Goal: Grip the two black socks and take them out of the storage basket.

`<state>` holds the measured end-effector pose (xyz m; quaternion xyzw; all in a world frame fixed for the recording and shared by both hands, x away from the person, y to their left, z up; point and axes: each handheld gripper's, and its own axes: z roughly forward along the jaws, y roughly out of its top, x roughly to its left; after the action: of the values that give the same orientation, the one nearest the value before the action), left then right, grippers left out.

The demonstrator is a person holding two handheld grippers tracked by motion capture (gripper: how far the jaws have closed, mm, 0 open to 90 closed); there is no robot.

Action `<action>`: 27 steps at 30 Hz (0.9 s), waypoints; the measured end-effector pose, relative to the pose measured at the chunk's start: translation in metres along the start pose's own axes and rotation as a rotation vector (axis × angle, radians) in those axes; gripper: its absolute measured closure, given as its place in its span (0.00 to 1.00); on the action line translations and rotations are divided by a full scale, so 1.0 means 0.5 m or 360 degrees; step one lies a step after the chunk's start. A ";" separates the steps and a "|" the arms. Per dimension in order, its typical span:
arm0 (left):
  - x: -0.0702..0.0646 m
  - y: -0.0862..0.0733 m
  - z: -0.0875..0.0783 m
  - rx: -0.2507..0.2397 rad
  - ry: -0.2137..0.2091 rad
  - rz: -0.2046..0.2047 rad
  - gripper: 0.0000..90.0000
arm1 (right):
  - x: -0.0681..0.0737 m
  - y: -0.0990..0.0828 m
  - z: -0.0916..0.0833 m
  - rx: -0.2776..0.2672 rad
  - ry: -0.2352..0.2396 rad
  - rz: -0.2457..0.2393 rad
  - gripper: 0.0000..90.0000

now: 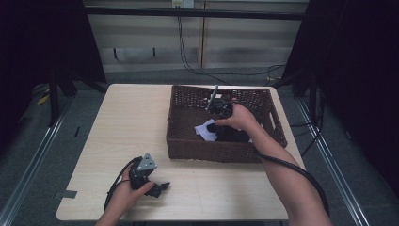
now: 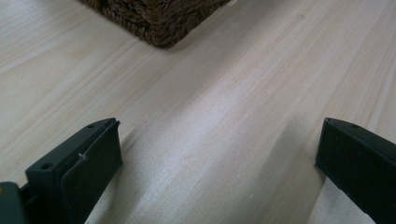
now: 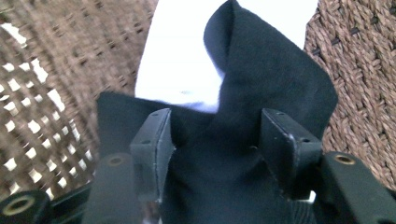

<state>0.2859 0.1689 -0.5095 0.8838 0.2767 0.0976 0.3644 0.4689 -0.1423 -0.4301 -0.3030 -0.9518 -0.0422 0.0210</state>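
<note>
A brown woven basket [image 1: 211, 151] stands on the right half of the pale wooden table [image 1: 127, 122]. In it lie a black cloth [image 1: 231, 134] and a white cloth [image 1: 204, 130]. My right gripper [image 1: 215, 123] reaches down into the basket. In the right gripper view its jaws [image 3: 215, 126] stand part-way apart on either side of a raised fold of the black cloth [image 3: 266, 79], which overlaps the white cloth [image 3: 182, 60]. My left gripper [image 1: 160, 187] rests low on the table at the front left, jaws wide open [image 2: 219, 135] over bare wood.
The basket's woven wall [image 3: 56, 60] surrounds the right gripper closely. A basket corner [image 2: 159, 21] lies ahead of the left gripper. Black cables [image 1: 291, 167] trail from both hands. The table's front edge [image 1: 188, 219] is close to the left hand.
</note>
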 end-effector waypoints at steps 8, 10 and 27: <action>0.000 0.000 0.000 -0.0001 0.0000 -0.0001 0.00 | -0.014 0.009 0.006 0.0104 0.0023 -0.0011 0.98; 0.000 0.000 0.000 0.0000 0.0004 0.0006 0.00 | -0.014 0.008 -0.003 0.0133 0.0049 -0.0009 0.98; 0.000 0.000 0.000 0.0000 -0.0002 0.0001 0.00 | -0.003 -0.024 -0.202 0.0090 -0.0006 -0.0042 0.98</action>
<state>0.2860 0.1690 -0.5095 0.8840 0.2762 0.0971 0.3646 0.4646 -0.1623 -0.3305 -0.2896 -0.9566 -0.0148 0.0273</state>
